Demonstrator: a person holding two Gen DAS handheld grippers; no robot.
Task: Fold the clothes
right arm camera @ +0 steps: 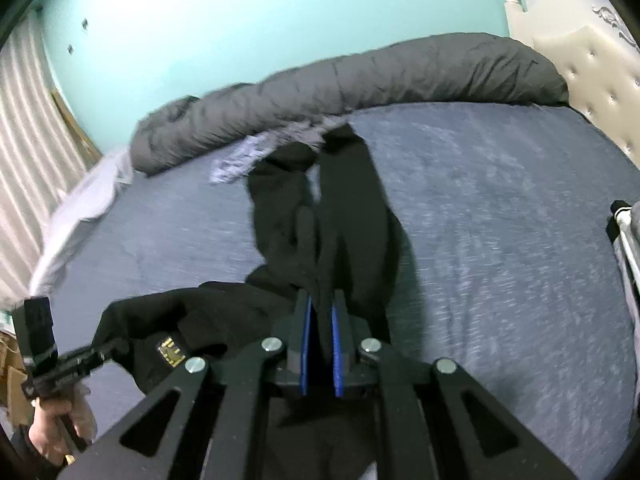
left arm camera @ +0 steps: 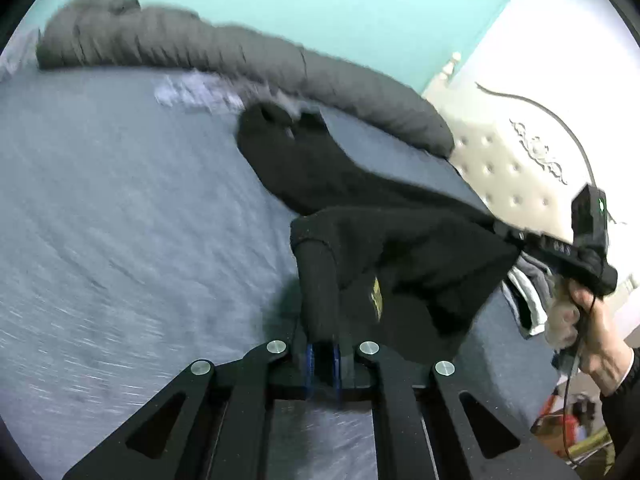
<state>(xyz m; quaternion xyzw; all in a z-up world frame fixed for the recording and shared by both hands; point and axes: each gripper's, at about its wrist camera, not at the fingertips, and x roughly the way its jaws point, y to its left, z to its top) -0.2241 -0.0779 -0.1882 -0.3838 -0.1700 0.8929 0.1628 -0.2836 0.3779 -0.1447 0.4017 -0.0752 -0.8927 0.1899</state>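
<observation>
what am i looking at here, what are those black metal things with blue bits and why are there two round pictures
Each round picture comes from a fisheye camera on a hand-held gripper, a two-fingered clamp with blue pads; a person holds one in each hand. The left gripper and the right gripper are both shut on a black garment, lifting its near end while the rest trails on the blue-grey bed sheet. Each camera also catches the other gripper from the side. A rolled grey duvet lies along the bed's far edge, beside a padded headboard.
</observation>
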